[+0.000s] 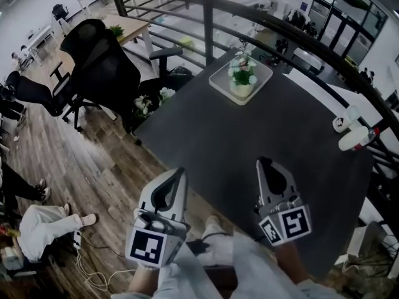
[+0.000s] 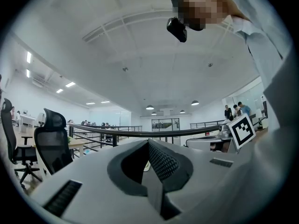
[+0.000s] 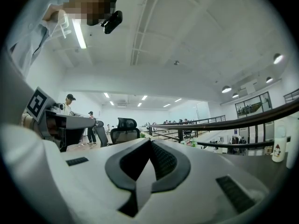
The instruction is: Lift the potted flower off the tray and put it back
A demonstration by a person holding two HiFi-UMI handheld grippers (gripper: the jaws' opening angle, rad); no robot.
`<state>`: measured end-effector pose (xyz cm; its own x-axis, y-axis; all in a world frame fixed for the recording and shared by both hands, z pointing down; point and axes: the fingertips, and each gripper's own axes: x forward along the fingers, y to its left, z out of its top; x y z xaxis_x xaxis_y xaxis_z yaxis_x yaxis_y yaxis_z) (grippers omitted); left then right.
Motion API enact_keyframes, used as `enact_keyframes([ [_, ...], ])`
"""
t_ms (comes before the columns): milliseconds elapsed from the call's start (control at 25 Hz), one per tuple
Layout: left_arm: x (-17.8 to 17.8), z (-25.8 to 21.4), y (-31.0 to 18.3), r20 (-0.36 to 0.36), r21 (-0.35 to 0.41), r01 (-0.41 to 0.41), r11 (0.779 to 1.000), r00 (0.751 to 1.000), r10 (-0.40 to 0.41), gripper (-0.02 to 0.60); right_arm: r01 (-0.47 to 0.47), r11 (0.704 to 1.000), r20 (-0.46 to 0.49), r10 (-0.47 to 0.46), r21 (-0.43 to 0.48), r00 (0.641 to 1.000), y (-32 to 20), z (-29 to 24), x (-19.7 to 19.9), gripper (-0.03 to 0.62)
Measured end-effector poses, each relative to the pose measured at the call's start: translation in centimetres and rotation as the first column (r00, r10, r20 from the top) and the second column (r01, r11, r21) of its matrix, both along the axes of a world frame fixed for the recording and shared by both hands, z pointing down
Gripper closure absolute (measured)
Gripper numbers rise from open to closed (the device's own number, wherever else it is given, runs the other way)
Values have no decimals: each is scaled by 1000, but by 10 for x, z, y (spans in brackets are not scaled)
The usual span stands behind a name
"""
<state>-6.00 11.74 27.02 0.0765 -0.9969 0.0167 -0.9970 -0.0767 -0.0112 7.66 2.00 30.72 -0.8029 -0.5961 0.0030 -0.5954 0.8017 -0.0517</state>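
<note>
The potted flower (image 1: 242, 73), white blooms and green leaves in a pale pot, stands upright on a square light tray (image 1: 222, 83) at the far end of the dark table (image 1: 249, 148). My left gripper (image 1: 181, 171) sits at the table's near left edge, far short of the tray. Over the near part of the table my right gripper (image 1: 263, 162) points toward the far end. In both gripper views the jaws meet at a point, left (image 2: 148, 142) and right (image 3: 150, 142), both shut with nothing between them. Neither gripper touches the pot or tray.
Two white bottles (image 1: 354, 134) lie near the table's right edge. A curved dark railing (image 1: 212, 17) runs behind the tray. A black office chair (image 1: 100, 61) and a small flowering plant (image 1: 148, 103) stand left of the table. A seated person's legs (image 1: 47, 223) show at lower left.
</note>
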Motion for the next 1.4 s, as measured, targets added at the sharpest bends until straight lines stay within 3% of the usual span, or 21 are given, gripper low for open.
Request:
enact_keyframes([
  [320,9,0,-35,26,-1,-41,999,999,41,581,-48,999,-5,48,-6,999,-28,5,16,589],
  [800,3,5,-80,10,-10,-108,994,994,108,581,-150,989,-37,149,-11,988,-56,18,32,589],
  [1400,-23,23,-186,-28,-59,-287,956,958,285,581,-331,943,-126,330,13,935,-130,32,15,589],
])
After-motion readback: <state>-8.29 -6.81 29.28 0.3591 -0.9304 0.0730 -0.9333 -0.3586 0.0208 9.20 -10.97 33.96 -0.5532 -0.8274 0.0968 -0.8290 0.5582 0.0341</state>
